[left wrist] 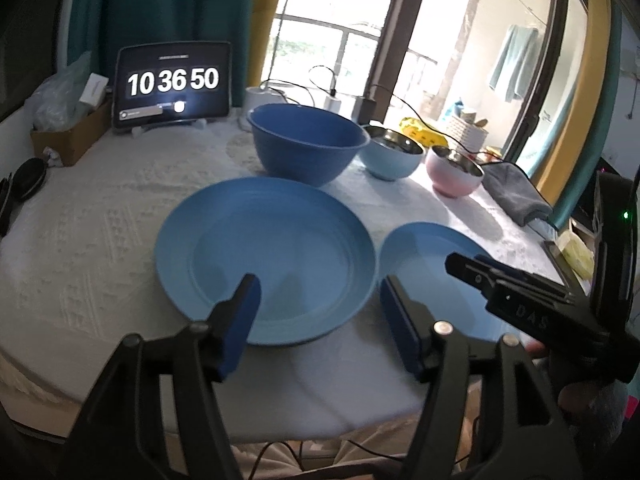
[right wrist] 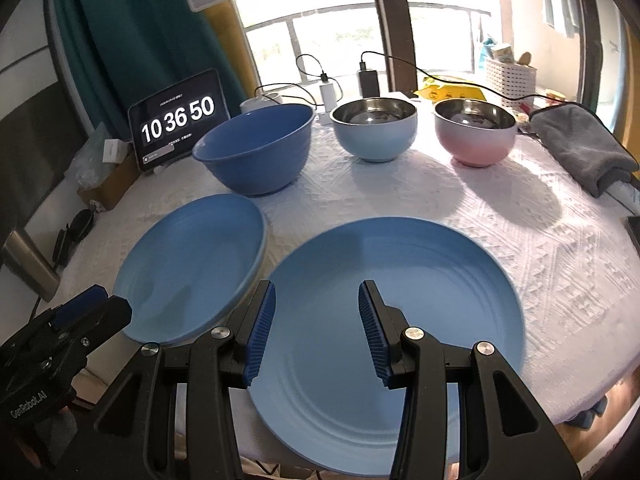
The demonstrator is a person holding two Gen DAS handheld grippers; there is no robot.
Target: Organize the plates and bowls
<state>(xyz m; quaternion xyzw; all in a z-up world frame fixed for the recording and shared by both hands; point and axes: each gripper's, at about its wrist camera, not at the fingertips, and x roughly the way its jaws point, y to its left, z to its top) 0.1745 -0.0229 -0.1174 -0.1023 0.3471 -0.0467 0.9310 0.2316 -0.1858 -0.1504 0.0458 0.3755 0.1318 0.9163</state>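
We see a table under a white textured cloth, two blue plates in front, three bowls in a row behind.

Left gripper: fingers wide, nothing between the blue pads. It hangs over the near edge of the left plate; one pad above the plate's rim at 6 o'clock, the other over the gap between the plates.

Right gripper: fingers moderately apart, nothing gripped, above the near half of the right plate. Whether the pads touch the plate we cannot tell.

The plates lie flat, side by side, just apart; the left one is deeper.

From the right plate: large dark blue bowl at 11 o'clock, light blue steel-lined bowl at 12, pink steel-lined bowl at 1. All are upright and apart.

A tablet showing 10 36 50 stands at 10 o'clock, and a grey towel lies at 2 o'clock near the table edge.
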